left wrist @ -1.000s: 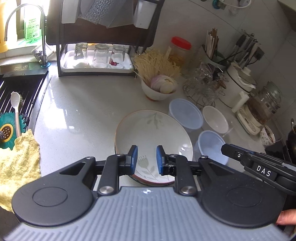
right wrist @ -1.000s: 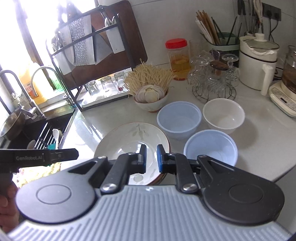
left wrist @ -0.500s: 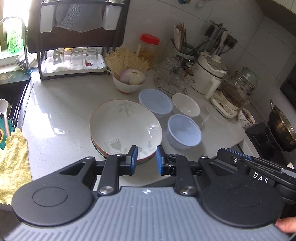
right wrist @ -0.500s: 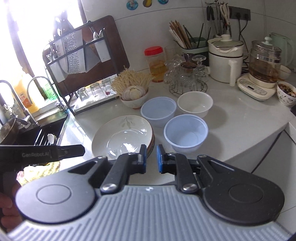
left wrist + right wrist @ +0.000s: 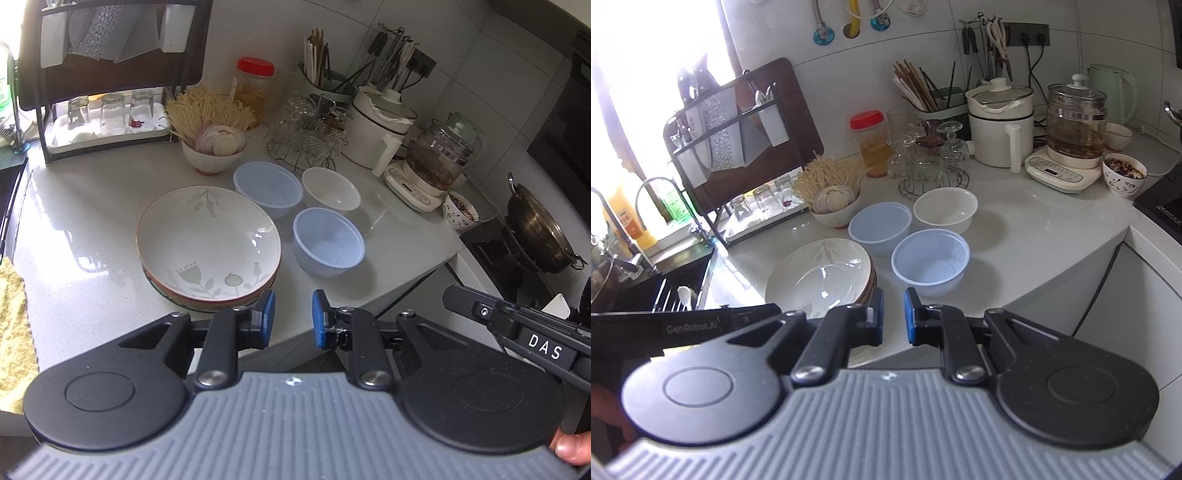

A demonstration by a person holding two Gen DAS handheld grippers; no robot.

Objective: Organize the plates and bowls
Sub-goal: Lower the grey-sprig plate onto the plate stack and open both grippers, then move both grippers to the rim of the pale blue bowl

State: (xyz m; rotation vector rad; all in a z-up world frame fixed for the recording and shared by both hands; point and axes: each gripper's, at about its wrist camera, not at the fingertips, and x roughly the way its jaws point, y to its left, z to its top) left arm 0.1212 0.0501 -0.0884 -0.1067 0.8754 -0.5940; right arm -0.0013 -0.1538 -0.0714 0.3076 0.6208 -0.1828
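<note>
Counted on the worktop: one stack of plates (image 5: 208, 240), number within it unclear; two pale blue bowls (image 5: 267, 188) (image 5: 328, 240); one white bowl (image 5: 331, 188); one garlic bowl (image 5: 214, 147); three upturned glasses (image 5: 110, 112) in the rack; one red-lidded jar (image 5: 255, 86); two grippers (image 5: 293, 314) (image 5: 893, 314).

The worktop (image 5: 92, 206) lies bare along its left side, between the dish rack (image 5: 107, 122) and the plate stack (image 5: 208, 240). Three bowls (image 5: 327, 240) crowd the middle; the glass stand (image 5: 310, 140) and appliances (image 5: 380, 129) block the back edge.
</note>
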